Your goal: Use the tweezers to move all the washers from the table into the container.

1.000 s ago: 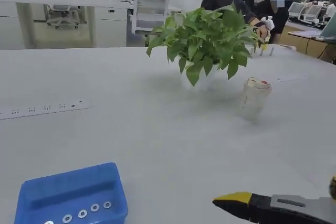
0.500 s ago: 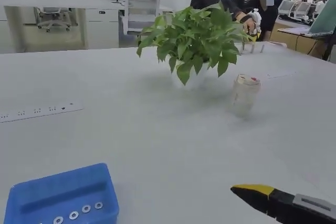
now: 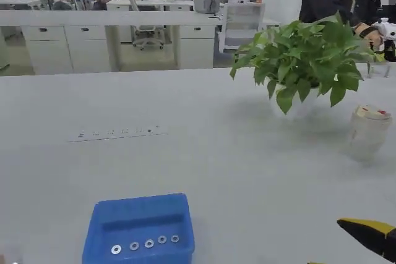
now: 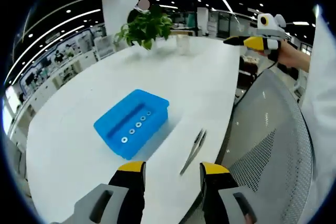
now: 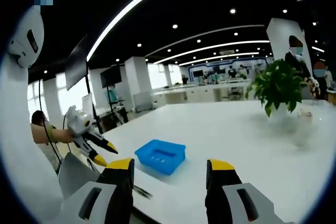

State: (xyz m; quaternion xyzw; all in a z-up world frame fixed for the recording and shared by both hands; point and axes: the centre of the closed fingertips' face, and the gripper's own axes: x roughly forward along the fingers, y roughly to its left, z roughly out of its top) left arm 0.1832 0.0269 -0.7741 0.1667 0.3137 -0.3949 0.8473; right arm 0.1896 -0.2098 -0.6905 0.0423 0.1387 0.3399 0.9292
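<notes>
A blue container [image 3: 139, 233] stands near the front edge of the white table and holds a row of several washers [image 3: 145, 244]. In the left gripper view the container [image 4: 134, 121] lies ahead, and metal tweezers [image 4: 193, 150] lie on the table to its right, near the edge. My left gripper [image 4: 172, 174] is open and empty, short of the tweezers. My right gripper [image 5: 170, 169] is also open and empty, held off the table edge, with the container [image 5: 160, 156] ahead. Its yellow tip [image 3: 365, 230] enters the head view at the lower right.
A leafy potted plant [image 3: 309, 60] and a clear jar [image 3: 369, 129] stand at the far right of the table. A power strip [image 3: 117, 133] lies behind the container. A grey mesh chair [image 4: 273, 145] sits by the table edge. People stand beyond the plant.
The head camera has swung left, so everything sits further right in the picture. The container, washers and plant have not moved. The gripper at the lower right keeps roughly its place.
</notes>
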